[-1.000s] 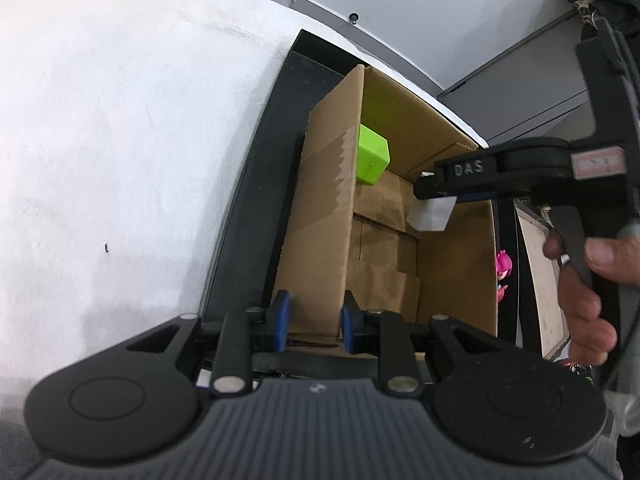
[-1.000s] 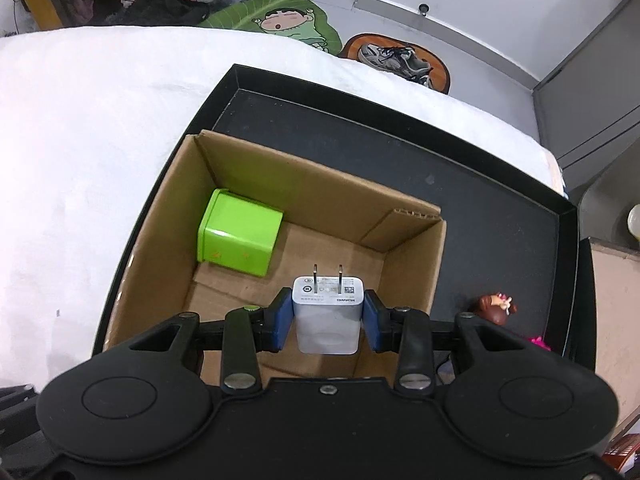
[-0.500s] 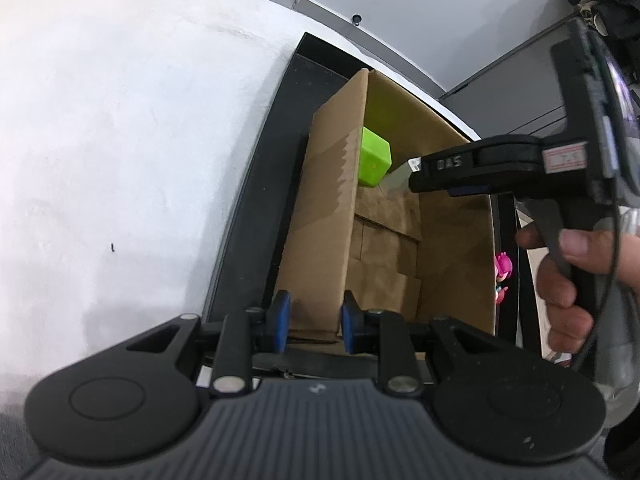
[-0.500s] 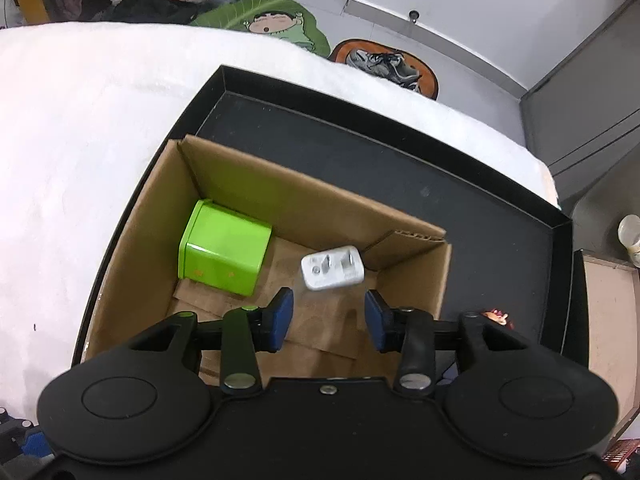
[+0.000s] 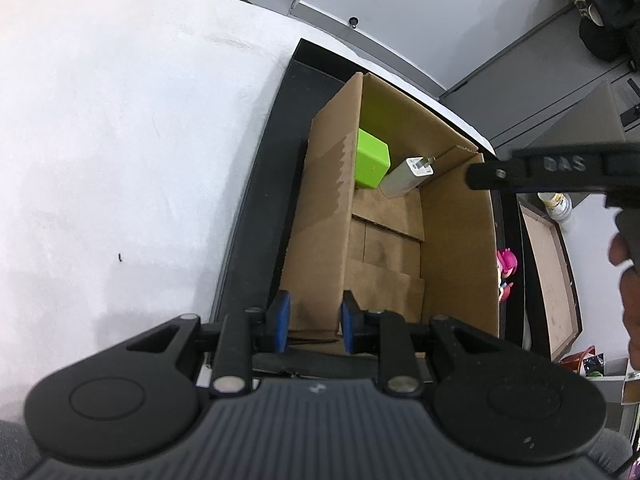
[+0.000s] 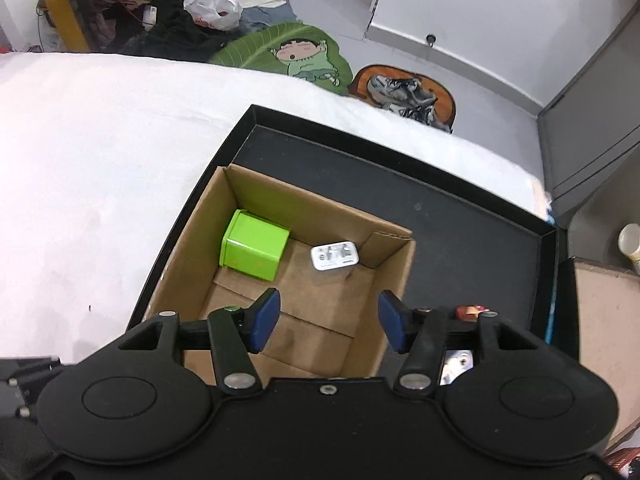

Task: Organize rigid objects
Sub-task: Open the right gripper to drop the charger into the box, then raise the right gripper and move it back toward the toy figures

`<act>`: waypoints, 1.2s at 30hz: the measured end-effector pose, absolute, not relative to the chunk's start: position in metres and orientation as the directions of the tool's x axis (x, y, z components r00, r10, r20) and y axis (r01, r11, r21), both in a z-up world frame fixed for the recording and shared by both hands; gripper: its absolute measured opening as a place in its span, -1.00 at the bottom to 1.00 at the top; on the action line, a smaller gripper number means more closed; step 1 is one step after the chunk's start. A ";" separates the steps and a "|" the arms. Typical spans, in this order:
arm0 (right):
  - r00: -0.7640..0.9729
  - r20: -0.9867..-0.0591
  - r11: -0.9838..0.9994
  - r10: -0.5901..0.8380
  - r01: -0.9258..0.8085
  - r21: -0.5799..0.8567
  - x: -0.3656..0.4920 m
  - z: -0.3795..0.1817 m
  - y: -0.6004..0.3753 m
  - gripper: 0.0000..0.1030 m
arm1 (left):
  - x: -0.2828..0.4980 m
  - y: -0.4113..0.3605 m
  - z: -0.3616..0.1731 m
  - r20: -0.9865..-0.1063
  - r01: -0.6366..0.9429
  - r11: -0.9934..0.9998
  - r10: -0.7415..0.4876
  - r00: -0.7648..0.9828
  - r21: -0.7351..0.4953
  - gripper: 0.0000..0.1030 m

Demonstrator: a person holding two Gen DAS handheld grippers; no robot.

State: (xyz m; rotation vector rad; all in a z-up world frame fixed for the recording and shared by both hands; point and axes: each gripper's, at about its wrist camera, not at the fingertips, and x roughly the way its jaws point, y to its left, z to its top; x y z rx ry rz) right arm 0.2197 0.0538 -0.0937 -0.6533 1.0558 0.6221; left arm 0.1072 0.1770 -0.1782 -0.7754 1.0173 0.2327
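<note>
The left tongs [image 5: 314,322] clamp the near wall of the cardboard box [image 5: 320,216] at lower centre. The right tongs [image 6: 328,322] gape apart above it, empty; inside lie a green box [image 6: 254,250] and a white charger [image 6: 334,257].

Two wrist cams, both looked down into the same cardboard box [image 5: 456,248]

Left sat close at its near-left wall; right hovered higher. Both caught the green box [image 6: 254,250] and charger [image 6: 334,257].

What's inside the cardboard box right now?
Inside the brown cardboard box: a lime-green cube-shaped box and a white plug-in charger, apart, at the far end. The near floor strip is hidden behind the right tool.
</note>
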 end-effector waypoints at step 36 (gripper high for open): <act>0.420 -0.877 0.760 0.232 -0.642 -0.106 0.238 -0.074 -0.081 0.42 | 0.104 0.173 -0.173 -0.832 -0.490 0.750 -0.144 0.535 -0.445 -0.59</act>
